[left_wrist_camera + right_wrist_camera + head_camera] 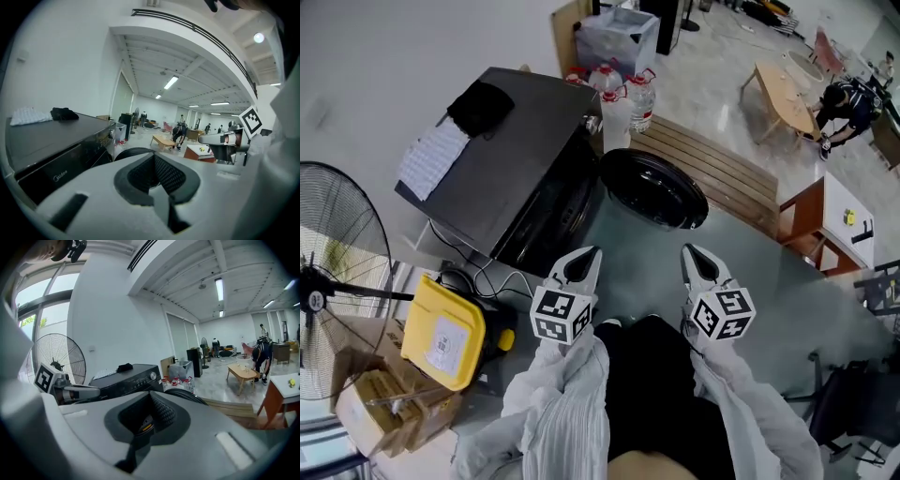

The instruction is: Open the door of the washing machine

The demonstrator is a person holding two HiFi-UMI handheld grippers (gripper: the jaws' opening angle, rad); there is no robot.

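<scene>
1. Where the two white-sleeved arms reach forward at the bottom of the head view, the left claw (583, 261) is clenched, its jaws together with nothing between them.
2. Beside it, the right claw (700, 261) is likewise clenched on nothing, and both point toward the machine without touching it.
3. To the left of the claws, a yellow case (442, 330) lies on the floor, with cardboard boxes (375, 394) and a standing fan (337, 272) further left.
4. Just ahead of the claws stands the black washing machine (502, 159). Its round door (654, 187) is already swung out from the front, to the right of the machine.
5. On the machine's top lie a white cloth (433, 157) and a black cloth (480, 105).
6. Behind the door runs a slatted wooden bench (722, 173), with water bottles (623, 98) at the machine's far corner and a clear plastic bin (619, 37) beyond them.
7. Far off at the upper right, a person (844, 103) bends beside a low wooden surface (783, 94).
</scene>
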